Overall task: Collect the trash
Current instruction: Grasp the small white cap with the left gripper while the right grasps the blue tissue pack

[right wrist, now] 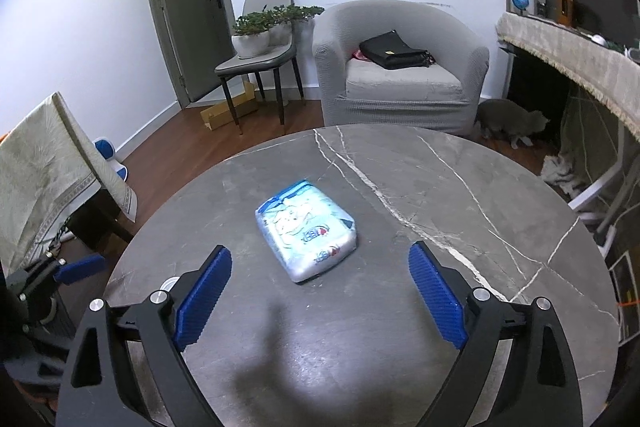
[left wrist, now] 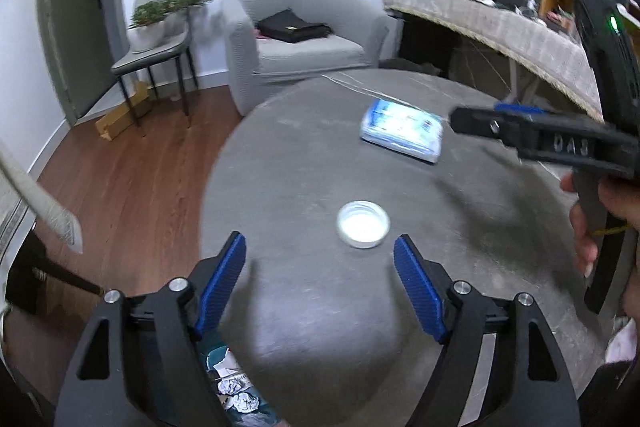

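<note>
A blue and white soft packet (right wrist: 306, 229) lies flat on the round grey marble worktop (right wrist: 460, 187), just ahead of the right tongs (right wrist: 320, 291) and between the lines of their two blue pads, untouched; those tongs are spread wide with nothing between them. Nearer the worktop's left edge sits a small round white lid (left wrist: 363, 223), well apart from the packet (left wrist: 402, 135) and just ahead of the left tongs (left wrist: 318, 283), which are likewise released and empty; the lid lies slightly to the right of their midline. In the left wrist view the right tongs (left wrist: 472, 119) reach in from the right above the worktop, gripped by a hand (left wrist: 596, 227). Below the worktop's near left edge, crumpled paper scraps (left wrist: 240, 393) lie in a bin with a dark liner. Beyond the worktop stand a grey armchair (right wrist: 400, 67) with a black bag (right wrist: 394, 51) on its seat, and a chair holding potted plants (right wrist: 264, 27); a grey cat (right wrist: 510, 123) crouches on the wooden floor.
</note>
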Demonstrator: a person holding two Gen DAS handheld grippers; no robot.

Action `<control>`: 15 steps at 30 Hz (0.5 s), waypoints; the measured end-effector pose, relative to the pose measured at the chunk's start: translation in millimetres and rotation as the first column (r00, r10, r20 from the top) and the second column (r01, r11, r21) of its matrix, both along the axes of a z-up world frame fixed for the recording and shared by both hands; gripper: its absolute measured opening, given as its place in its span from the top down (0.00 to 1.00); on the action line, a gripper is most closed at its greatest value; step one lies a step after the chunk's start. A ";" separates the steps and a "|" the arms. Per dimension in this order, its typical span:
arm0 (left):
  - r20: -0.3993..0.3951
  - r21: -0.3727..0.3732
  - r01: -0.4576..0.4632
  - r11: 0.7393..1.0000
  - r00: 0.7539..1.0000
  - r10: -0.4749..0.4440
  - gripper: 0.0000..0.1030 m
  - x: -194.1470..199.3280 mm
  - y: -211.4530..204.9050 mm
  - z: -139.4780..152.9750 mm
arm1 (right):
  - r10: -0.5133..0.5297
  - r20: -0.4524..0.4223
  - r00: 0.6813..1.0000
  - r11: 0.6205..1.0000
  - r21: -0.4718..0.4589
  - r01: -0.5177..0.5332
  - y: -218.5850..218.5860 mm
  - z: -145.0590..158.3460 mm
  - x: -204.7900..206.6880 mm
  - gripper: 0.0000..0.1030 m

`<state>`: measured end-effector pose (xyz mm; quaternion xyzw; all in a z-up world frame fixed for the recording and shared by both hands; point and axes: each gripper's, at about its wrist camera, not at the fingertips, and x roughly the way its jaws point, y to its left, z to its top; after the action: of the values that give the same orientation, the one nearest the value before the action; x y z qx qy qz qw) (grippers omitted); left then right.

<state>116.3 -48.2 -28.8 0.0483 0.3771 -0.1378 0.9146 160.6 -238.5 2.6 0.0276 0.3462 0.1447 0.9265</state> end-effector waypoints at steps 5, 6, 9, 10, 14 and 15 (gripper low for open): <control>-0.026 0.041 0.018 0.999 1.000 -0.017 0.36 13.9 -10.0 -11.0 | 0.014 -0.001 1.000 1.000 -0.005 -0.014 -4.2 1.7 9.4 0.08; -0.029 0.038 0.024 0.999 0.999 -0.023 0.36 15.5 -11.9 -12.3 | 0.022 -0.007 1.000 1.000 -0.008 -0.022 -4.7 1.1 12.9 0.08; -0.037 0.039 0.041 0.998 0.999 -0.040 0.41 22.4 -15.9 -14.5 | 0.061 -0.028 0.998 0.998 -0.001 -0.061 -4.5 -1.2 22.8 0.08; -0.039 0.032 0.047 0.998 0.998 -0.046 0.41 24.6 -16.5 -14.7 | 0.081 -0.032 0.996 0.997 0.016 -0.080 -4.8 -1.9 24.5 0.08; -0.040 0.024 0.060 0.998 0.997 -0.059 0.50 31.3 -18.5 -14.8 | 0.124 -0.039 0.991 0.992 -0.018 -0.125 1.3 -5.1 31.1 0.06; -0.038 0.023 0.063 0.998 0.997 -0.062 0.51 32.5 -19.4 -14.9 | 0.133 -0.040 0.990 0.991 -0.030 -0.134 3.3 -5.5 31.6 0.06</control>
<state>148.8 -67.6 -43.7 0.0685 0.3942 -0.1627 0.9019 192.2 -235.2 -2.9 -0.0078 0.3670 0.2001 0.9084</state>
